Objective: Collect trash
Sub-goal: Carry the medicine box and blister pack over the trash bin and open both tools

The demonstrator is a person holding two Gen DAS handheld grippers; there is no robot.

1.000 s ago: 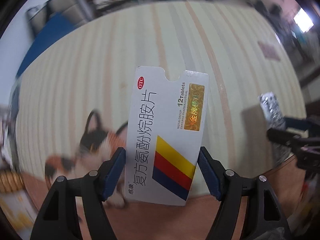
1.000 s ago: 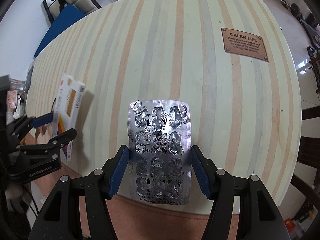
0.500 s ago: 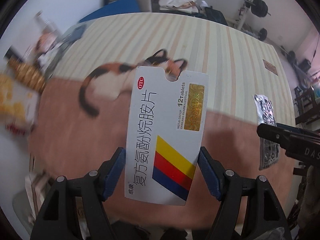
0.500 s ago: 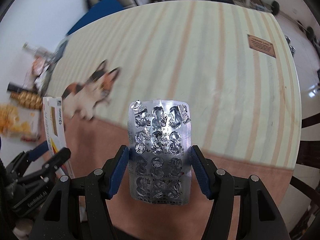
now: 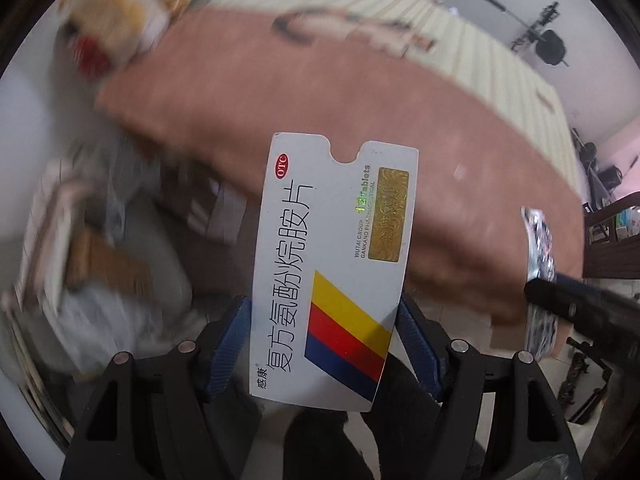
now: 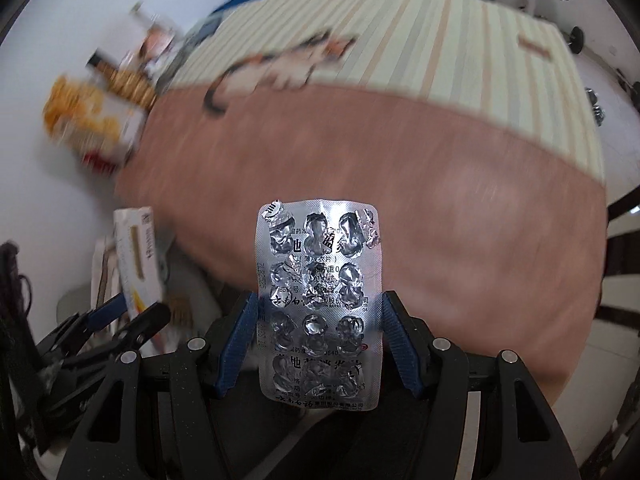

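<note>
My left gripper [image 5: 324,344] is shut on a flattened white medicine box [image 5: 332,272] with yellow, red and blue stripes and a gold sticker; its blue pads press the box's two long edges. My right gripper [image 6: 318,340] is shut on a used silver blister pack [image 6: 318,304] with burst pockets, clamped at both sides. Each gripper shows in the other's view: the right one with the blister pack [image 5: 540,280] at the far right, the left one with the medicine box [image 6: 138,256] at the lower left. Both point steeply down past the table's near edge.
The table [image 6: 360,148] has a striped cloth [image 6: 440,32] and a pinkish-brown border. A calico cat [image 6: 288,64] lies on the stripes. Snack packets [image 6: 88,120] sit at the table's left end. Blurred papers and boxes [image 5: 80,264] lie below, left of the table. Gym weights [image 5: 554,50] stand behind.
Both grippers have swung back and leftward off the tabletop, past its brown edge, each keeping its item. The cat and striped cloth have slid away to the top of both views.
</note>
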